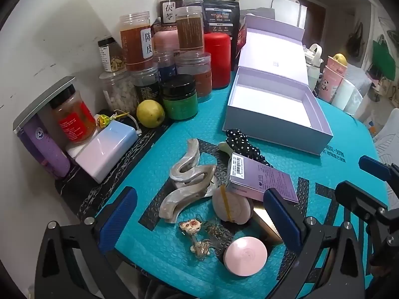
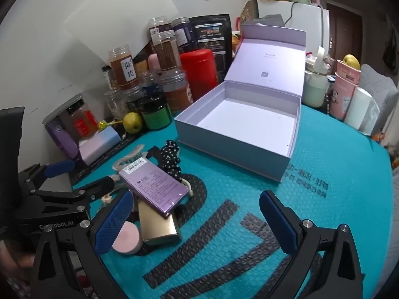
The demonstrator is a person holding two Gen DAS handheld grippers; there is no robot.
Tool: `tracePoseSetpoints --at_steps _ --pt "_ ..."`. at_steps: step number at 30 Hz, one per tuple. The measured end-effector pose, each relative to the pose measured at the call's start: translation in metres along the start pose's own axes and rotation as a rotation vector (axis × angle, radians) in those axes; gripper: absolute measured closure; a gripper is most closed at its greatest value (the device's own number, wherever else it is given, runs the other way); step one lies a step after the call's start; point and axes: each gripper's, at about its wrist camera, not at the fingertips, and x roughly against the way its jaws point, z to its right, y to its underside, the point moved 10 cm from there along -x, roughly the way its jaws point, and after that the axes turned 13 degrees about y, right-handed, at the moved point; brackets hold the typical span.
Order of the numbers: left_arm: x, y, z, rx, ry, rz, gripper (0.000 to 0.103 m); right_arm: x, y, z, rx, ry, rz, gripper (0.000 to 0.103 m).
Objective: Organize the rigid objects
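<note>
An open lavender gift box (image 1: 274, 109) (image 2: 239, 127) stands empty on the teal mat, lid tilted back. A pile lies in front of it: a marbled hair claw (image 1: 185, 182), a purple carton (image 1: 259, 179) (image 2: 154, 186), a gold case (image 2: 157, 221), a round pink compact (image 1: 245, 255) (image 2: 126, 239), a pink puff with a yellow band (image 1: 230, 205), a small cat charm (image 1: 190, 225) and a polka-dot scrunchie (image 1: 243, 144) (image 2: 172, 159). My left gripper (image 1: 199, 219) is open, low over the pile. My right gripper (image 2: 197, 221) is open and empty, just right of the pile.
Jars, a red canister (image 1: 217, 59) (image 2: 199, 74), a green jar (image 1: 180, 99) and a yellow-green fruit (image 1: 150, 113) crowd the back left. A power bank (image 1: 104, 149) lies at the left edge. Cups and a bottle (image 2: 315, 84) stand at the right.
</note>
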Motion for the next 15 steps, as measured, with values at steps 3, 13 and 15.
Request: tracePoseSetpoints --at_steps 3,13,15 --pt "0.0023 -0.0024 -0.0039 0.008 0.021 0.002 0.000 -0.0015 -0.0007 -0.0002 -0.001 -0.001 -0.005 0.000" --pt "0.0018 -0.0001 -0.0062 -0.002 -0.006 0.005 0.000 0.0016 0.0049 -0.0031 0.022 0.025 -0.003 0.000" --pt "0.0014 0.0010 -0.0070 0.001 -0.004 0.005 0.000 0.0015 0.0022 -0.0036 0.018 0.028 -0.005 0.000"
